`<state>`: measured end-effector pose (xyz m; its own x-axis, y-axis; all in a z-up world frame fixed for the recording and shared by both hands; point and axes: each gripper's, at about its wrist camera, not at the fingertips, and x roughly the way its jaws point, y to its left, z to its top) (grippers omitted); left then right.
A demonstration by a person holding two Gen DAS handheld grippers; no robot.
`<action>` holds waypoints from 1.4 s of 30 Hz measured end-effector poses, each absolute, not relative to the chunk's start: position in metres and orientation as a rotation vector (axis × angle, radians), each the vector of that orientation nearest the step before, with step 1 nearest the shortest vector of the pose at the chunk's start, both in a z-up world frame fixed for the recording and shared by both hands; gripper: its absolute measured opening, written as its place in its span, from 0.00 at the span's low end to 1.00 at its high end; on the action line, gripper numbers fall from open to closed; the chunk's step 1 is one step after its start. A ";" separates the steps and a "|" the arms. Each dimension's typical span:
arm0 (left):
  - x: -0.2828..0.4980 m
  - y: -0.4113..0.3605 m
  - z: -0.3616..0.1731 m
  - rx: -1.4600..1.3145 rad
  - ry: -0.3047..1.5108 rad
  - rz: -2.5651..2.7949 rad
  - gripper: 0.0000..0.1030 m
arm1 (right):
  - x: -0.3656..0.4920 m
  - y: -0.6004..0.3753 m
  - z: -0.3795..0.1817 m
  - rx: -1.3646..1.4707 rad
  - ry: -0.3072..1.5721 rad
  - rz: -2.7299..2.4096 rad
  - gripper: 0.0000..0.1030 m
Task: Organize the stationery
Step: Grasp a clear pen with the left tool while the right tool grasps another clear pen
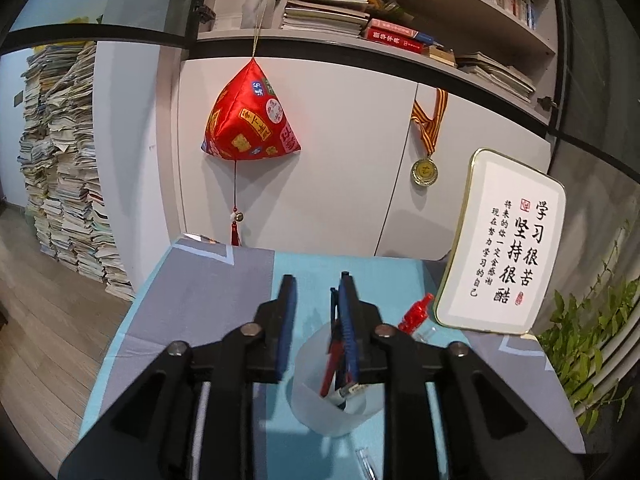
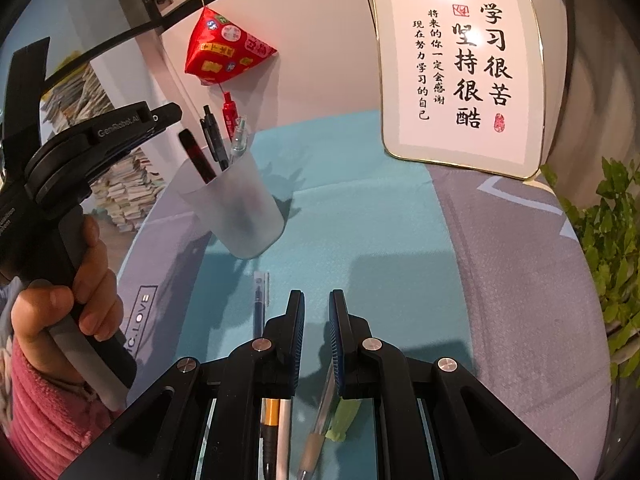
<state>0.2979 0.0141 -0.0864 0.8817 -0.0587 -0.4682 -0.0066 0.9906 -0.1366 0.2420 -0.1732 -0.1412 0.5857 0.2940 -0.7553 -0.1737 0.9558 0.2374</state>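
Frosted cup [image 1: 328, 384] directly beneath left tongs [image 1: 316, 284]

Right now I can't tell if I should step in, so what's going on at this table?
A person is sorting pens into a frosted cup with two handheld grippers. The cup already holds several pens. The left gripper hovers open over the cup, holding nothing. The right gripper is open above the loose pens on the tablecloth, with a blue pen lying just ahead.

Frosted white cup [image 2: 236, 208], teal/grey cloth [image 2: 360, 220], red pen [image 2: 229, 114]
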 end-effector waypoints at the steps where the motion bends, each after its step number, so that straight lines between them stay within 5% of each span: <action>1: 0.295 0.015 -0.086 -0.138 0.495 -0.028 0.24 | 0.240 -0.174 -0.140 0.145 0.903 0.271 0.11; 6: 0.272 0.019 -0.087 -0.142 0.548 -0.079 0.27 | 0.236 -0.180 -0.137 0.156 0.901 0.248 0.11; 9: 0.258 0.016 -0.095 -0.131 0.617 -0.125 0.39 | 0.234 -0.182 -0.138 0.166 0.914 0.237 0.11; 27: 0.256 -0.022 -0.175 -0.097 0.913 -0.137 0.37 | 0.240 -0.191 -0.164 0.262 1.052 0.205 0.11; 34: 0.276 -0.031 -0.190 -0.093 0.976 -0.113 0.37 | 0.248 -0.197 -0.171 0.321 1.073 0.191 0.20; 37: 0.279 -0.036 -0.192 -0.070 0.971 -0.103 0.32 | 0.249 -0.200 -0.172 0.319 1.076 0.189 0.20; 40: 0.280 -0.042 -0.191 -0.058 0.966 -0.124 0.11 | 0.251 -0.201 -0.174 0.318 1.079 0.192 0.20; 42: 0.279 -0.044 -0.191 -0.046 0.966 -0.138 0.07 | 0.252 -0.201 -0.175 0.319 1.083 0.196 0.20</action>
